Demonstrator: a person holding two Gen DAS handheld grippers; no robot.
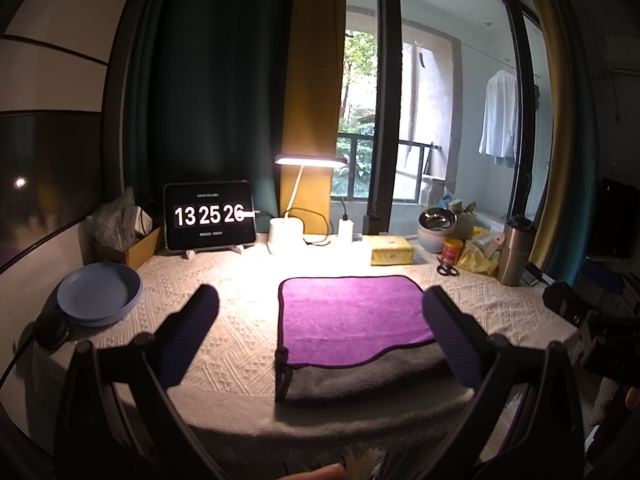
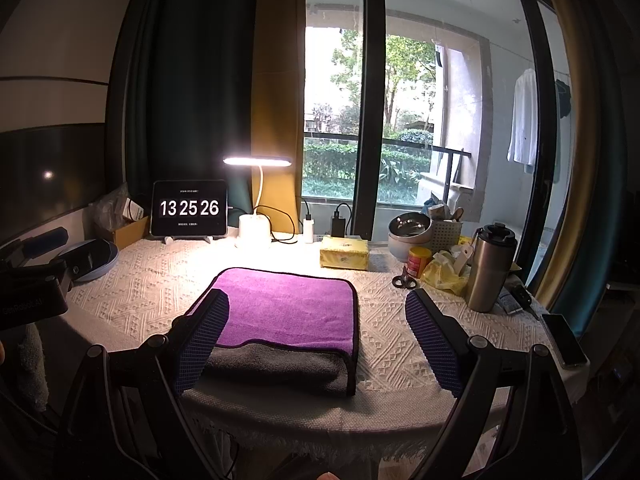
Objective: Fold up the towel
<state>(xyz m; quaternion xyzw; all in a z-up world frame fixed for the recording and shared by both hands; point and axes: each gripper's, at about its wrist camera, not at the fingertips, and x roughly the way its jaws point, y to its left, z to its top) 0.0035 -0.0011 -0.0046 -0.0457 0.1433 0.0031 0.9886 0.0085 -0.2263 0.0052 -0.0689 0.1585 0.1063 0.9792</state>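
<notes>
The purple microfibre towel with grey underside and dark edging (image 1: pixel 352 316) lies folded on the cream knitted, diamond-patterned tablecloth (image 1: pixel 240 312), near the front edge of the table and directly under the lit white desk lamp (image 1: pixel 308 162). The purple upper layer covers most of the towel; a grey band shows along its near edge, where the top layer stops short in a wavy line. The left gripper (image 1: pixel 320 308) is held above the near table edge with its blue-padded fingers (image 1: pixel 196 320) wide apart, gripping nothing; its right finger overlaps the towel's near right corner in the left wrist view, and contact cannot be determined. The right gripper (image 2: pixel 316 312) is likewise spread and empty, its left finger overlapping the towel's near left side in the right wrist view. At the back stand a black tablet clock reading 13 25 26 (image 1: pixel 210 216) and a yellow tissue pack (image 1: pixel 391 250). A blue shallow plastic bowl (image 1: pixel 98 292) sits far left; a steel insulated tumbler (image 2: pixel 490 268) and small black-handled scissors (image 2: pixel 404 280) sit to the right.
</notes>
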